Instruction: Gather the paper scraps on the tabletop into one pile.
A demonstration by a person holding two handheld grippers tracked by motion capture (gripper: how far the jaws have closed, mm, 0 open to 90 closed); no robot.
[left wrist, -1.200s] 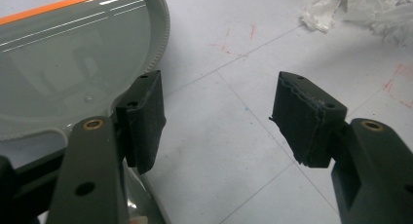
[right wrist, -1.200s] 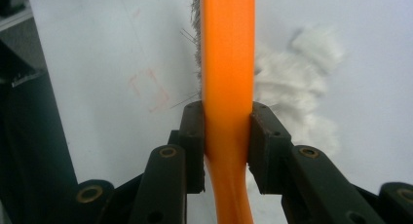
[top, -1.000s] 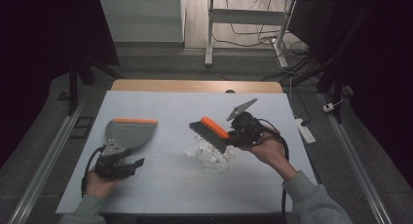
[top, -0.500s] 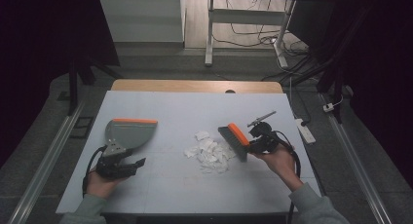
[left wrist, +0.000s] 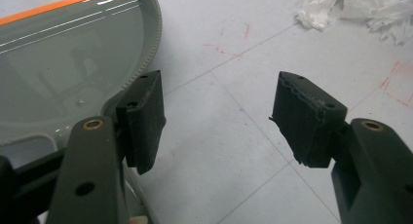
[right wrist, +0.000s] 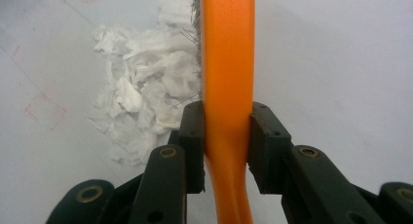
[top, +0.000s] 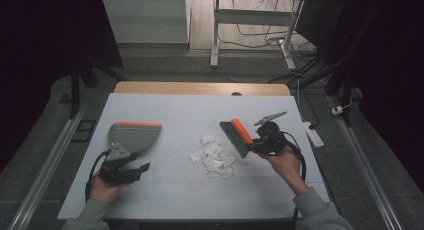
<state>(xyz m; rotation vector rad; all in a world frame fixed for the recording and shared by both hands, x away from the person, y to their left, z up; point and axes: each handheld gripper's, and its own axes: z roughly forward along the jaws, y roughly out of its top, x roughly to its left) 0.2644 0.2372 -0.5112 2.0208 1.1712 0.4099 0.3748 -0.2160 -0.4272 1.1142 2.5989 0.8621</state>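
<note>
Two grippers work here; the right gripper [top: 261, 143] is clamped on the orange brush [top: 237, 137], bristles touching the right edge of the paper scraps [top: 214, 156]; the dustpan [top: 132, 136] lies well left, beside the left gripper [top: 131, 170], whose jaws are apart and empty; the sweep must go leftward.

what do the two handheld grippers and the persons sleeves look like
Both grippers are black, each with two jaws tipped by ribbed black pads and brass-coloured pivot pins. The right gripper carries a grey three-cornered plate on top. A black cable trails from the right gripper and from the left gripper. The sleeves are grey-green.
</note>
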